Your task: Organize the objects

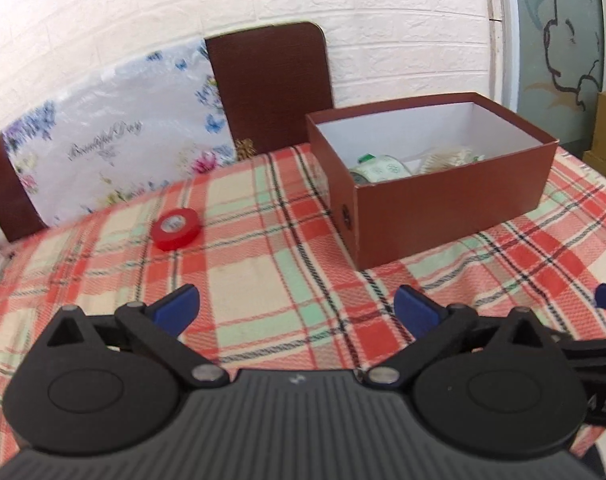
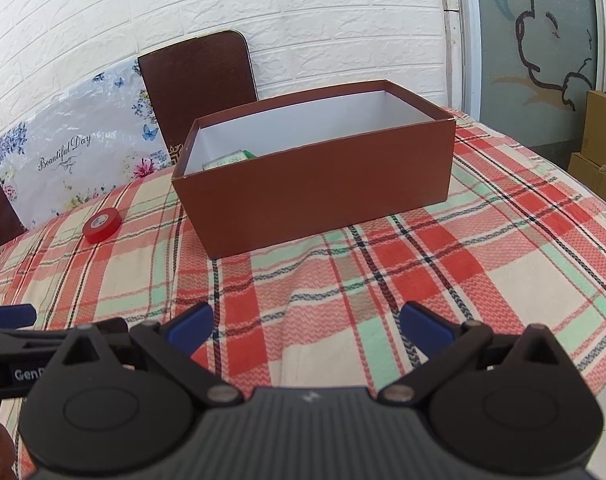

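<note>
The open brown cardboard box [image 1: 443, 216] sits toward the far right corner of the plaid-clothed bench [image 1: 263, 280]; the red roll of tape [image 1: 177, 229] lies flat on the cloth well apart from it, nearer the far left edge. My left gripper [image 1: 297, 310] and right gripper [image 2: 307, 326] both have fingers spread, empty. I judge the left should descend squarely over the roll, straddling its rim. The left view shows the box's contents; the right mostly hides them.
</note>
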